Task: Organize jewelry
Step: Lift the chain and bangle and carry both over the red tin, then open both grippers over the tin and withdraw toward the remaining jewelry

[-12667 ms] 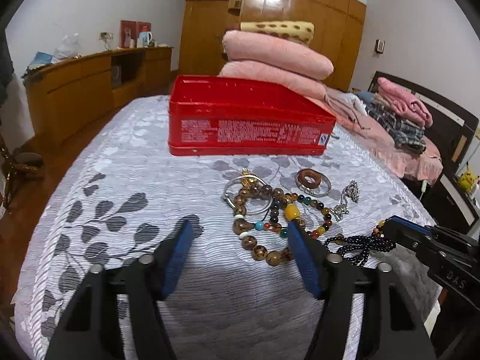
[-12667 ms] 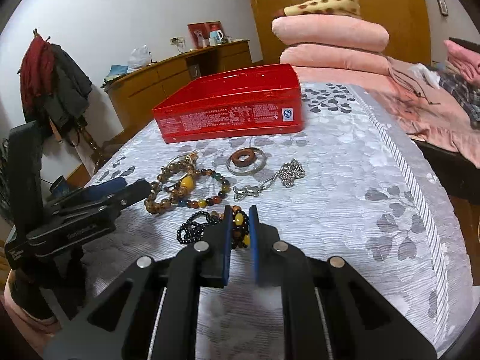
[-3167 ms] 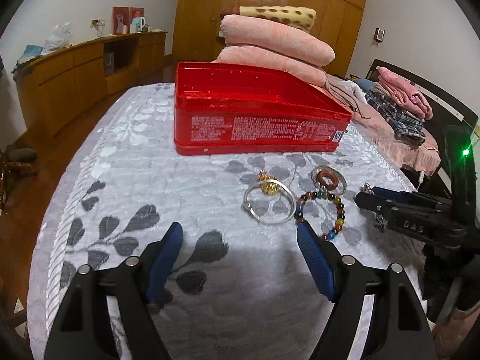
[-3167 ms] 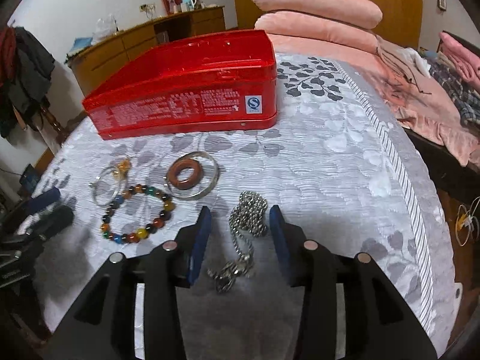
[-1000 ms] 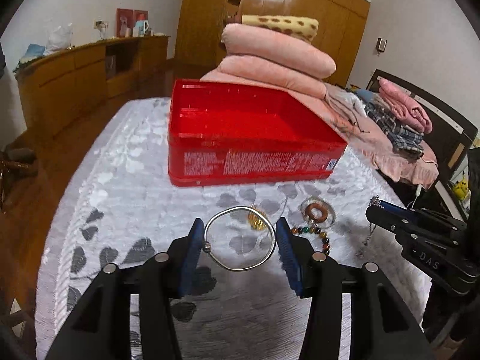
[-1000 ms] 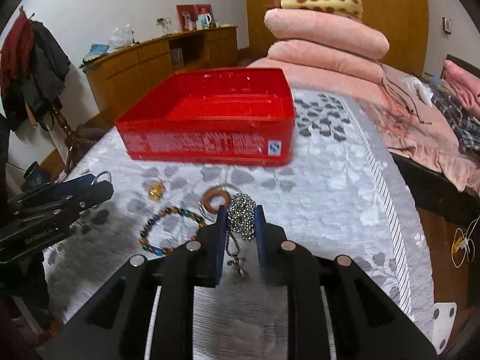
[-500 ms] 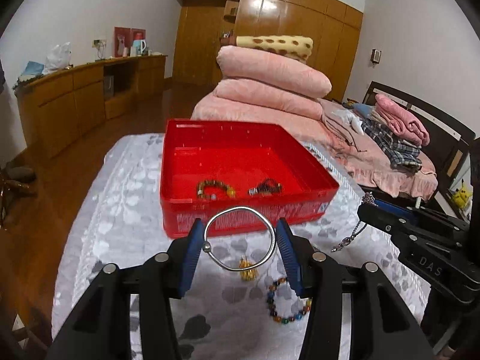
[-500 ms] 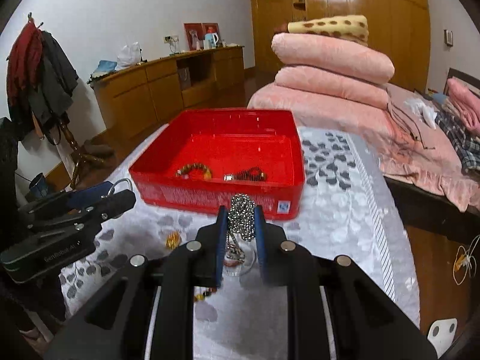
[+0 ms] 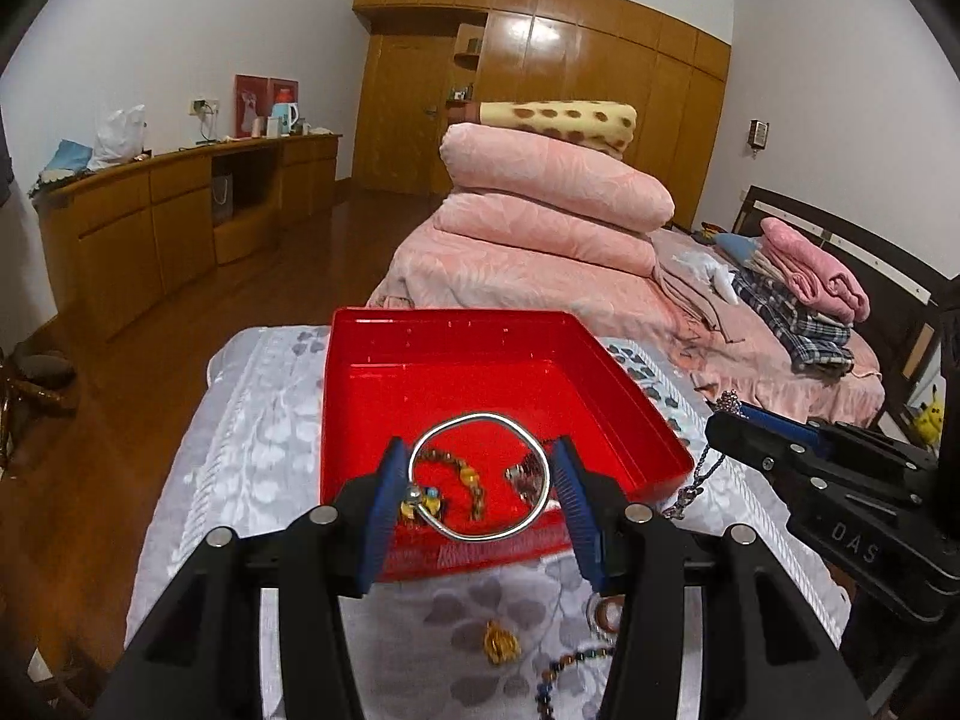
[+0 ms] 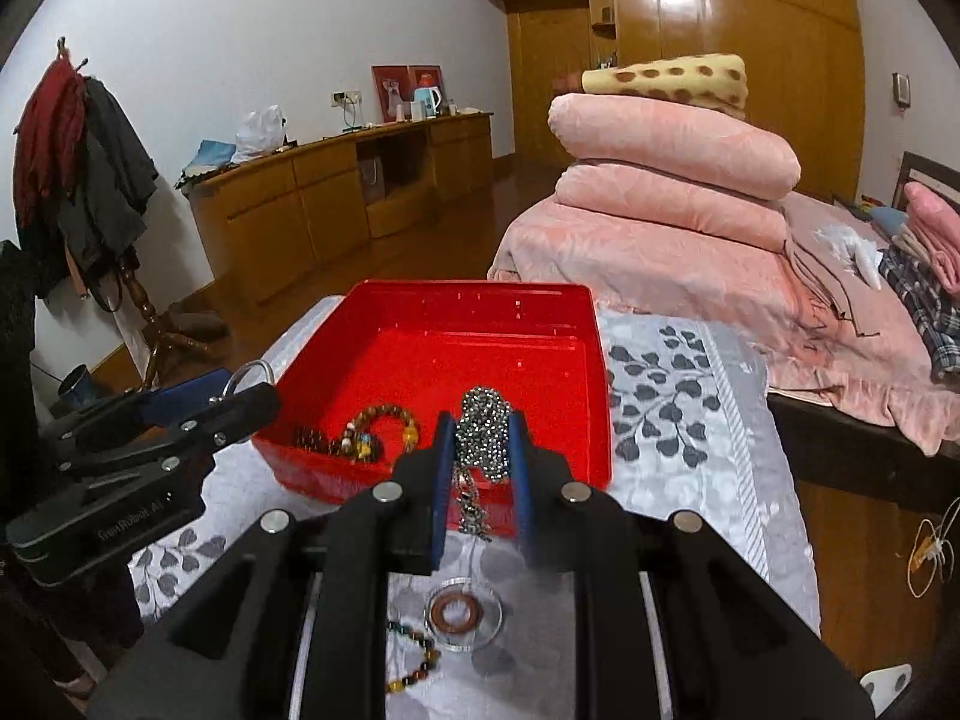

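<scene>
My left gripper (image 9: 478, 483) is shut on a silver bangle (image 9: 480, 420) and holds it above the near wall of the red tin box (image 9: 456, 330). My right gripper (image 10: 482, 468) is shut on a silver chain necklace (image 10: 483, 426) that dangles above the box's near edge (image 10: 591, 372). A brown bead bracelet (image 10: 384, 417) and a dark bead bracelet (image 10: 312, 438) lie inside the box. On the grey leaf-patterned cloth (image 10: 678, 408) near me lie a brown ring inside a clear bangle (image 10: 462, 611), a coloured bead bracelet (image 10: 417, 657) and a small gold piece (image 9: 501, 648).
Stacked pink quilts (image 9: 552, 216) with a spotted blanket lie behind the box. A wooden sideboard (image 9: 162, 216) runs along the left wall. A coat stand (image 10: 78, 162) stands at the left. Folded clothes (image 9: 798, 294) lie on the bed at the right.
Both grippers have risen and moved forward toward the box with their jewelry. The box now fills more of both views and its inside shows better.
</scene>
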A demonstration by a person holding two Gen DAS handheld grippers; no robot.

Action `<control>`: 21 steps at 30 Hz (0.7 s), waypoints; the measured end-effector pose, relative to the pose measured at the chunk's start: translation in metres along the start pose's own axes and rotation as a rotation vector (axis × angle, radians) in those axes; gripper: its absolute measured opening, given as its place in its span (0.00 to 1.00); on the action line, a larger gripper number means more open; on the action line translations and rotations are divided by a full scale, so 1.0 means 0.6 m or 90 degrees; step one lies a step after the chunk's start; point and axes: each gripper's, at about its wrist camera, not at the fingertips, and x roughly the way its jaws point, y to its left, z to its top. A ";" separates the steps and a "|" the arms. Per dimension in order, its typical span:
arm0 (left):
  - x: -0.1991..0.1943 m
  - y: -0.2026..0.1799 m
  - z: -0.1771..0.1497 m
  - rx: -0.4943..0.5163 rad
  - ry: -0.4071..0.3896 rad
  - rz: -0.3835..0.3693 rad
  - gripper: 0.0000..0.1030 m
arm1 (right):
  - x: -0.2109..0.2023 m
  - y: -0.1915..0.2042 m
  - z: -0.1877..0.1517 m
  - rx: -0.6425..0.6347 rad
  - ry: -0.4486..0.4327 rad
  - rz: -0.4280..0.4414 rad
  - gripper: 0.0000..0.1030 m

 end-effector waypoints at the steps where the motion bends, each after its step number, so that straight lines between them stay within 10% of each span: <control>1: 0.004 0.000 0.003 -0.001 0.000 0.001 0.48 | 0.002 0.001 0.002 0.000 -0.001 0.001 0.16; 21: 0.127 0.018 0.042 -0.012 0.029 0.023 0.48 | 0.132 -0.023 0.061 0.014 0.033 0.007 0.16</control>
